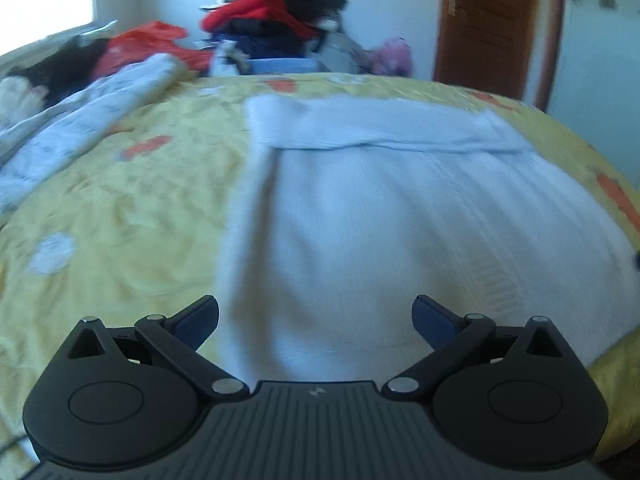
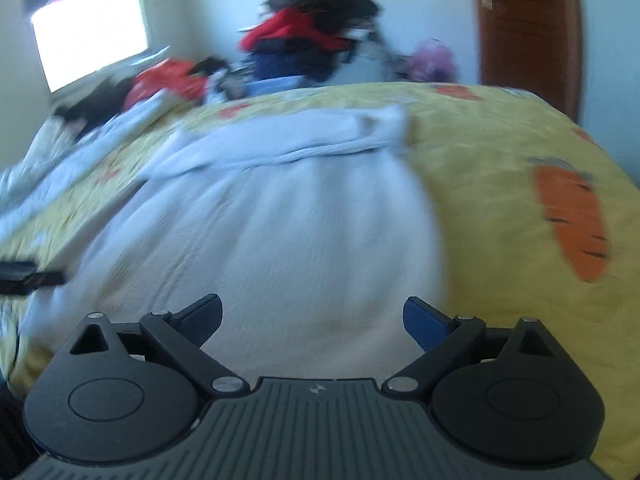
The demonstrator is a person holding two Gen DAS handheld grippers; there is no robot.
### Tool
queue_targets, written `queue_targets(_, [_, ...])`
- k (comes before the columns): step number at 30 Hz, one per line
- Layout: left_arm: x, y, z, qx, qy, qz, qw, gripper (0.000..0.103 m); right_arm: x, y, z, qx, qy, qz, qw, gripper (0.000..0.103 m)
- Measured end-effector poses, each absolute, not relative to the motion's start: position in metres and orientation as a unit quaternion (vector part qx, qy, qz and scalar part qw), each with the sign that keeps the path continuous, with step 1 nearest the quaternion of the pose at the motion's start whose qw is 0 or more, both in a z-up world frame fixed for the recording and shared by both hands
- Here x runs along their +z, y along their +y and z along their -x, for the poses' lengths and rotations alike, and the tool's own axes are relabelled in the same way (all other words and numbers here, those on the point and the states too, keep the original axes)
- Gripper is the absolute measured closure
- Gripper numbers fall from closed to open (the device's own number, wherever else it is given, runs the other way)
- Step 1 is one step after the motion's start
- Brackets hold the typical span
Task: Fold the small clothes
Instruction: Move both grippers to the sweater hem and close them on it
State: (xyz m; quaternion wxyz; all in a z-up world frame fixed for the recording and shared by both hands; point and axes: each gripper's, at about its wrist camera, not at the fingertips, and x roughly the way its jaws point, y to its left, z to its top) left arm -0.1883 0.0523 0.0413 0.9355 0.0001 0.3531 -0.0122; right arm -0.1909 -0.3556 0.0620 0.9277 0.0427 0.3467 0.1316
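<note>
Both tongs, left (image 1: 315, 320) and right (image 2: 313, 320), gape empty over pale-blue knit garment (image 1: 400, 220), far edge folded.

Motion-blurred fisheye views, overexposed window (image 2: 90, 32) glare

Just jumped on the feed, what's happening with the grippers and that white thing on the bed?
A white garment lies spread on the yellow bedspread, with a band of it folded across the far end. The left gripper and right gripper are both open over its near edge, holding nothing. A heap of other clothes sits beyond the bed. The frames are blurred.
</note>
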Motion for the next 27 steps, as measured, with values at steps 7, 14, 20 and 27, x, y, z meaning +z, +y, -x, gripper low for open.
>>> queue_targets(7, [0.019,0.089,0.181,-0.012,0.418,0.04,0.907,0.0,0.04,-0.397,0.171,0.109,0.44,-0.042,0.89,0.031])
queue_targets(14, [0.018,0.086,0.179,-0.068,0.426,0.048,0.901,0.01,0.035,-0.403,0.16,0.182,0.437,-0.119,0.872,0.051])
queue_targets(20, [0.021,0.08,0.172,-0.098,0.438,0.025,0.894,0.039,0.03,-0.415,0.147,0.207,0.455,-0.171,0.849,0.078])
queue_targets(27, [0.026,0.096,0.161,-0.095,0.461,0.065,0.88,0.067,0.018,-0.418,0.139,0.229,0.46,-0.238,0.824,0.084])
